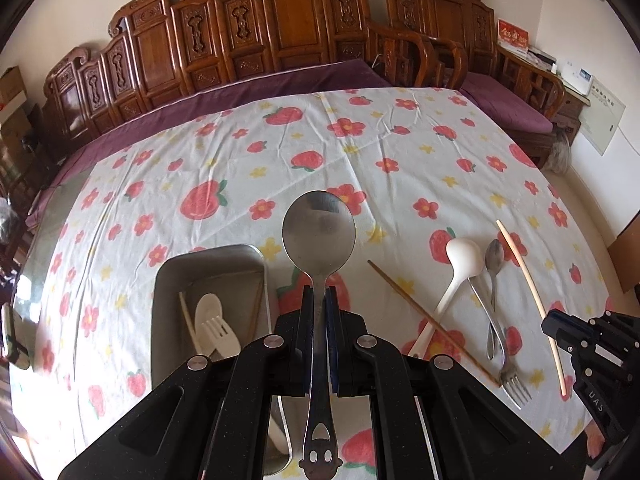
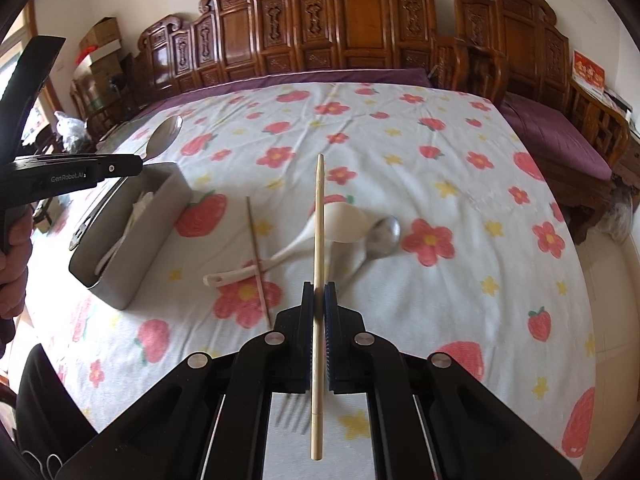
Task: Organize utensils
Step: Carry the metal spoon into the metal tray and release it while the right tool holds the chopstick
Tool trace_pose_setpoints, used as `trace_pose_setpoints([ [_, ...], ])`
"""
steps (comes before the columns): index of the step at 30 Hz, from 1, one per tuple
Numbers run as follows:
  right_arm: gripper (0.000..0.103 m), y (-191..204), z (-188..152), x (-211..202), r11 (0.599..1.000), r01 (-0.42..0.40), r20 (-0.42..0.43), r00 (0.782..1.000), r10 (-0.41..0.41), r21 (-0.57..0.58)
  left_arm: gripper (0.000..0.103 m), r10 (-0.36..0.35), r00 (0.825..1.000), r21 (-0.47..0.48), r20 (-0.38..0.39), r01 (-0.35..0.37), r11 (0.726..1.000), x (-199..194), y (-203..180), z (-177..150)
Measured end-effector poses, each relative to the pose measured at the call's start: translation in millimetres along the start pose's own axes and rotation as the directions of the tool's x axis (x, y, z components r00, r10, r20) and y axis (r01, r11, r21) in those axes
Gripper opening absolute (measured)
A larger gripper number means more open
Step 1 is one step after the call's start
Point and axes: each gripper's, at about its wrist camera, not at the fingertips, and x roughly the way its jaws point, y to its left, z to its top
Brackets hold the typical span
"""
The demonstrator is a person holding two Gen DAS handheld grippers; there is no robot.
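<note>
Two grippers are each clamped on a utensil above a table covered with a flower-and-strawberry tablecloth. Left gripper: jaws closed on the neck of a large metal spoon, bowl forward and raised off the cloth, handle end running back under the camera. Right gripper: jaws closed on a pale chopstick at about mid-length, tip pointing forward, the stick clear of the table. A metal tray stands on the cloth to the left of the left gripper; it contains a white plastic spoon, a white plastic fork and a light stick-like item along its left side. Items remaining loose on the cloth, to the right of the tray: a brown chopstick, which crosses over the handle of a white ladle-type spoon; a small metal spoon just beside the ladle bowl; a metal fork with tines toward the camera. In the right wrist view, the hand holding the left gripper is visible at the left edge. A carved wooden bench with purple cushions stands behind the table.
</note>
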Motion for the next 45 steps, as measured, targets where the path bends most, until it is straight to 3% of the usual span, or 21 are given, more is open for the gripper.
trace_pose_setpoints([
  [19,0.006,63.2,9.1,-13.5,0.993,-0.053,0.031,0.998,0.056,-0.101,0.005,0.02,1.0,-0.032,0.016,-0.02,0.999,-16.2,67.2,-27.9],
  [33,0.006,131.3,31.7,1.0,0.985,-0.141,0.032,0.989,0.145,-0.103,0.005,0.015,0.999,-0.101,-0.039,-0.019,0.995,18.0,104.9,-47.4],
  [45,0.006,147.6,36.4,12.8,0.984,-0.146,0.007,0.989,0.148,-0.103,0.005,-0.034,0.998,-0.13,-0.051,0.027,0.991,36.7,116.8,-54.5],
])
